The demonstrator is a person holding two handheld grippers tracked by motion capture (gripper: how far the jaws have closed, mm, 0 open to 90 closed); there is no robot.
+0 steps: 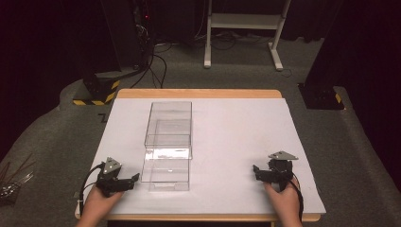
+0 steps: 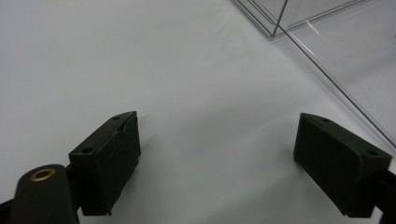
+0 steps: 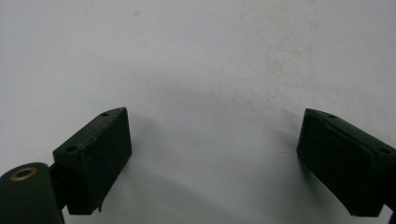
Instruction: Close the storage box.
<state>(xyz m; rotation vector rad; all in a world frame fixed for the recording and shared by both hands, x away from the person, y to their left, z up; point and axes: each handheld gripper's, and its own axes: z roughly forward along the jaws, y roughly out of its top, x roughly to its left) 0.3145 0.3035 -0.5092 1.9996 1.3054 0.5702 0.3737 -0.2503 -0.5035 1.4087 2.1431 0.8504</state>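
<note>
Left gripper (image 2: 217,158) agape, clear box (image 2: 327,42) corner

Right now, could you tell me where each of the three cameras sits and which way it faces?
High view: fixed above the person's side, facing forward and down on the white table; both hands, left gripper and right gripper show.
Left gripper view: rides that gripper, looking along its open jaws at the clear box.
Right gripper view: rides that gripper, jaws open over bare tabletop.
Shared: the clear box appears in the high and left gripper views.
</note>
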